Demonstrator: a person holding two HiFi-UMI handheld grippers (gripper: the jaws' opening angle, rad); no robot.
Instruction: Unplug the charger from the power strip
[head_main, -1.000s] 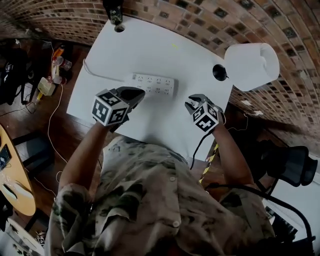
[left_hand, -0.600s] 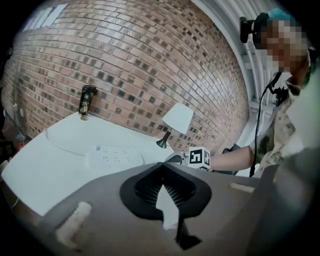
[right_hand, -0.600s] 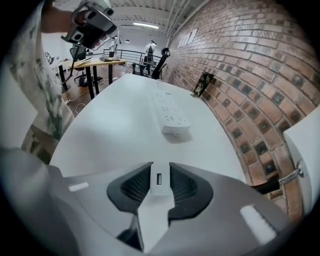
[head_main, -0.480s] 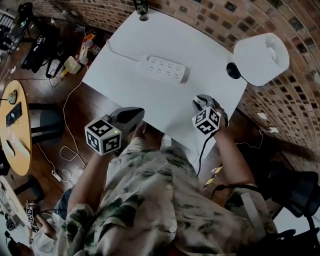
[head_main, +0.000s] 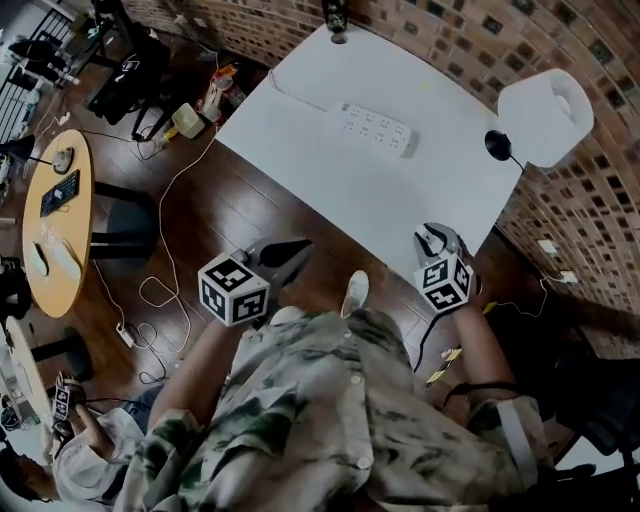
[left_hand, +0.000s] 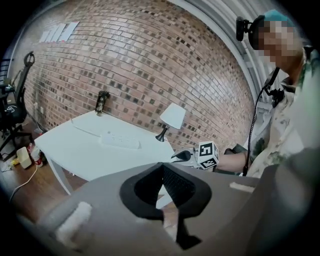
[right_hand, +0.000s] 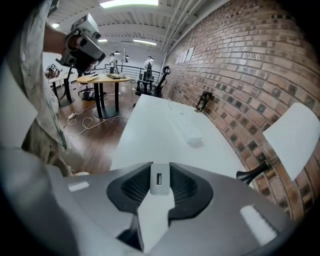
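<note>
Right hand-held gripper (head_main: 432, 240) clamping charger (right_hand: 159, 181), white table (head_main: 380, 195), brick wall (right_hand: 240, 60)

The power strip (head_main: 377, 128) is lying on the far part of the surface (head_main: 330, 190), with its cord (head_main: 300, 97) running off toward the far left edge. A small upright object (head_main: 335, 12) is standing at the far corner, behind the strip. The lamp (head_main: 545, 112) is standing at the right edge, to the right of the strip. The right claw (head_main: 432, 232) is hanging at the near right corner, well apart from the strip, with the charger (right_hand: 159, 182) sitting between its jaws. The left claw (head_main: 298, 248) is hanging off the surface, over the floor (head_main: 210, 215) before the near edge. A round table (head_main: 55, 220) is standing on the floor far to the left, with cables (head_main: 160, 295) lying between it and the surface.
</note>
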